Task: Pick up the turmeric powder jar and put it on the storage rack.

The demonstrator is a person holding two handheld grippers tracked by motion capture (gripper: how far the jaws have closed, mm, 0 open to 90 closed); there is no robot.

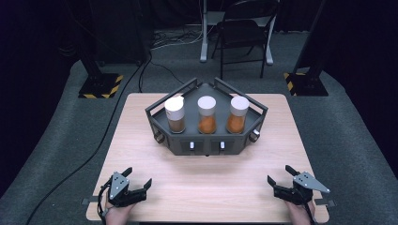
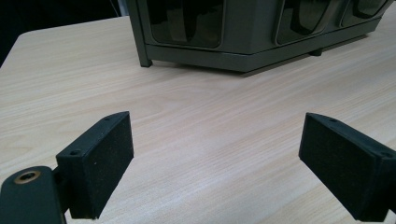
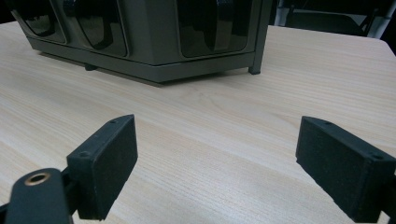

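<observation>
**Claws waiting, rack untouched**

While I held both hands near the tabletop's [image 1: 141, 154] front edge, my left claw [image 1: 139, 178] and right claw [image 1: 278, 174] stood spread and empty, well apart from the rack [image 1: 206, 143] carrying three jars [image 1: 207, 115] mid-table.

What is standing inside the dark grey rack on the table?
The rack holds three white-capped jars of orange-brown powder, side by side. Its front wall covers the jar bases.
</observation>
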